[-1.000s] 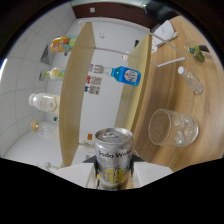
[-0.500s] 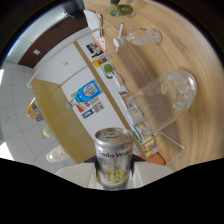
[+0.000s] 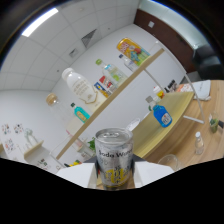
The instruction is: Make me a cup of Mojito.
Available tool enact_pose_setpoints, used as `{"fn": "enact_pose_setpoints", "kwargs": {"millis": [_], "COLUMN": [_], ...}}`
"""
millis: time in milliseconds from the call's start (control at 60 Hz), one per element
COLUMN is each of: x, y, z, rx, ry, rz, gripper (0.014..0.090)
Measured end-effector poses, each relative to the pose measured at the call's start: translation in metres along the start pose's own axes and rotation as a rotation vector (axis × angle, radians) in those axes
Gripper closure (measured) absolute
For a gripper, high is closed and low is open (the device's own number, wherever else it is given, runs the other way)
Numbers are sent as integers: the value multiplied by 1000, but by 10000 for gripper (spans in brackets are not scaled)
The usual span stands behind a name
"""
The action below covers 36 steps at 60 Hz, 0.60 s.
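Fingers (image 3: 114, 175) clenched on the soda can (image 3: 114, 157), one pad on each side of it; can upright between them, silver top with pull tab visible, yellow-and-white label facing the camera.

Change from half a second ago: view is tipped much further. Then the can sat above a wooden tabletop with glasses just beyond it; now ceiling and white wall fill most of the scene, and the tabletop (image 3: 175, 125) runs only off to the right of the can. Can itself has not shifted within the fingers.

Just right of the can: rim of a clear glass (image 3: 167, 161), mostly cut off by the fingers' housing. Further right, a small clear bottle (image 3: 199, 144) stands on the tabletop.

Beyond the can, on the tabletop: a blue bottle (image 3: 161, 115) with a white label, tilted with the view.

Far: a long wooden shelf (image 3: 117, 97) crosses the wall on a slant. Along it, a large white bottle (image 3: 79, 86), a teal-capped bottle (image 3: 80, 113), small cartons, and a yellow packet (image 3: 132, 49) at the upper end. Ceiling light strip (image 3: 42, 21) above.
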Motion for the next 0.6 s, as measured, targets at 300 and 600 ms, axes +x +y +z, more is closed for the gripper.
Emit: {"fn": "enact_pose_setpoints", "kwargs": {"millis": [300, 600], "x": [7, 56], "y": [72, 153], "z": [19, 36], "rx": [-75, -209], "ry": [-6, 15], "rz": [-589, -750], "gripper": [534, 537]}}
